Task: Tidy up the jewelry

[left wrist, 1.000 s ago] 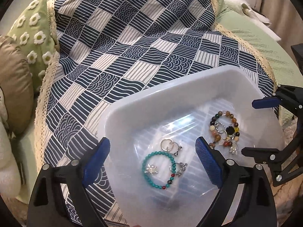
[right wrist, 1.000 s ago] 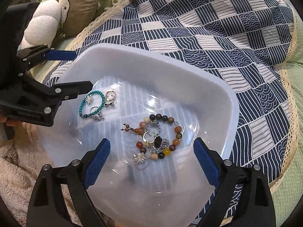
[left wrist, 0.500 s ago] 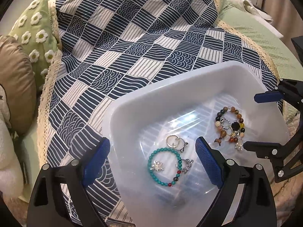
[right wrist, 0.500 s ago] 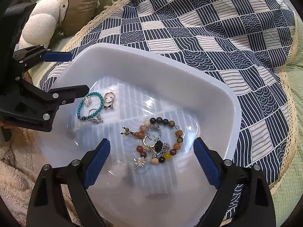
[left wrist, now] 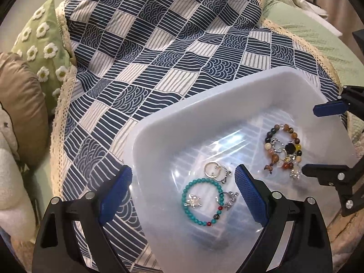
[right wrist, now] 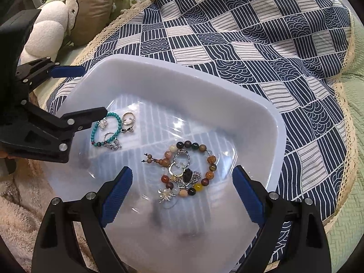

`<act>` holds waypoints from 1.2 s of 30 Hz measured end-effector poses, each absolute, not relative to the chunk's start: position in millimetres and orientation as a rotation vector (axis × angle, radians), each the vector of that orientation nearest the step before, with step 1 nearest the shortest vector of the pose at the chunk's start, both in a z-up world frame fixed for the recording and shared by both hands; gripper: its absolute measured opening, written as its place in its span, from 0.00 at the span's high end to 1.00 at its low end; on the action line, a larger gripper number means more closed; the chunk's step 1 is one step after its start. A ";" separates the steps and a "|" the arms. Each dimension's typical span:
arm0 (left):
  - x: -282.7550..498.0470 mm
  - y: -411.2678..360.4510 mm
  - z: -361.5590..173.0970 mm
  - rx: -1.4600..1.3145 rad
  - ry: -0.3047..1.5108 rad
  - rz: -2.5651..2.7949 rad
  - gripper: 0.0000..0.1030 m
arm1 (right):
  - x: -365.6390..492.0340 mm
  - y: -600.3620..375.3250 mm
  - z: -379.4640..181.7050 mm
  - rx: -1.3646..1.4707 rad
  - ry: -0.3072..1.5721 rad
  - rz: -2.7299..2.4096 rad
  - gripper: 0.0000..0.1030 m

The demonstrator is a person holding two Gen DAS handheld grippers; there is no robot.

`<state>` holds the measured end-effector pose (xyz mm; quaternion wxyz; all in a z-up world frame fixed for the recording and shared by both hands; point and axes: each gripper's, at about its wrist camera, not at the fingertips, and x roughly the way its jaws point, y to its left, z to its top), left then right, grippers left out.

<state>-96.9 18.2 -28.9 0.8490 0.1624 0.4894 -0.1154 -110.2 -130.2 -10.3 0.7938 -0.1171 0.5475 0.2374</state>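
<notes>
Both the left gripper and the right gripper hang over a white plastic tub on a blue-and-white patterned cloth, jaws wide apart and holding nothing. In the tub, a turquoise bead bracelet lies with silver rings just beside it. Well apart from these lies a brown bead bracelet tangled with more silver pieces.

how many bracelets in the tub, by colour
Turquoise bracelet: 1
Brown mixed-bead bracelet: 1
Total: 2, both in the white tub, with small silver rings and charms too tangled to count.
</notes>
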 end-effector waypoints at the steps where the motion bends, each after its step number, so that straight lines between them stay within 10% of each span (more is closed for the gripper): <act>1: -96.3 18.5 -29.1 0.344 1.031 -0.239 0.14 | -110.6 -130.2 -10.1 -0.254 1.175 0.511 0.14; 36: -94.7 17.2 -30.5 0.327 1.044 -0.241 0.14 | -104.8 -122.2 -22.5 -0.282 1.190 0.471 0.14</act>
